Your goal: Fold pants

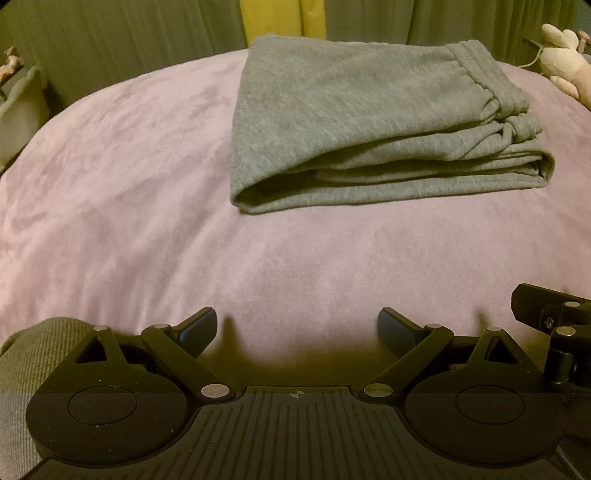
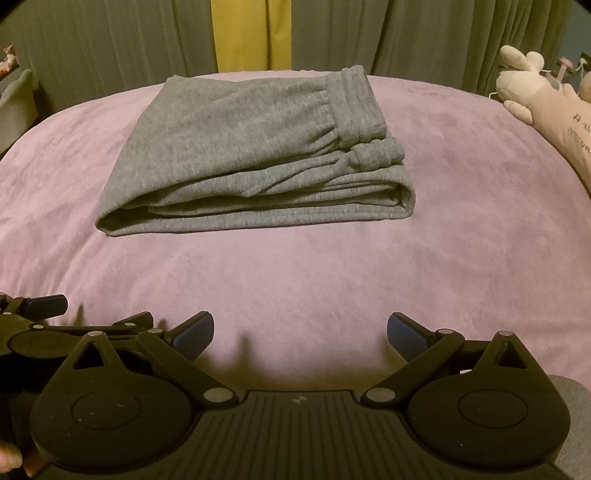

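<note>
Grey knit pants [image 1: 354,122] lie folded into a compact stack of layers on a pink plush bedcover [image 1: 129,206], towards its far side. The elastic waistband [image 2: 354,107] sits on top at the stack's right end, and rounded fold edges face the cameras. The left gripper [image 1: 297,332] hovers low over the near part of the cover with its fingers spread wide and nothing between them. The right gripper [image 2: 300,334] is likewise spread and empty, just beside the left; each appears at the edge of the other's view. Both stand well apart from the pants. A pale plush toy [image 2: 535,92], probably a rabbit, lies at the right edge. Green curtains [image 2: 110,40] with a yellow strip [image 2: 251,33] hang behind.
</note>
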A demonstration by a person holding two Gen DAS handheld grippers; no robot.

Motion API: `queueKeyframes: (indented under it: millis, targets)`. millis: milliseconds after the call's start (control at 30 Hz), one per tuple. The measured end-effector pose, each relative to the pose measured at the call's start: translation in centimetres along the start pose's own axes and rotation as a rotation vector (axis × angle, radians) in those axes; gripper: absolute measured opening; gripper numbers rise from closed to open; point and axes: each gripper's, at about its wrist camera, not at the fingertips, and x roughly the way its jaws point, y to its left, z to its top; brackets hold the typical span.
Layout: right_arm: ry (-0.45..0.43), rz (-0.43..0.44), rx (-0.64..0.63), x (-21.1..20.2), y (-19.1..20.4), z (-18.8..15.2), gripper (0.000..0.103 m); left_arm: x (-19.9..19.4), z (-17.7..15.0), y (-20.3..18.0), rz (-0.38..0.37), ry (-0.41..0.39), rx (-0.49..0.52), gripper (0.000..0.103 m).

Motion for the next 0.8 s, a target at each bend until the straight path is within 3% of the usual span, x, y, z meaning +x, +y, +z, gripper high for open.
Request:
queueKeyframes:
  millis: [800]
  targets:
    - [0.007,-0.002,0.000,0.09,0.43,-0.15,0.100,0.20,0.10,-0.04,-0.002,0.005,0.007,0.097]
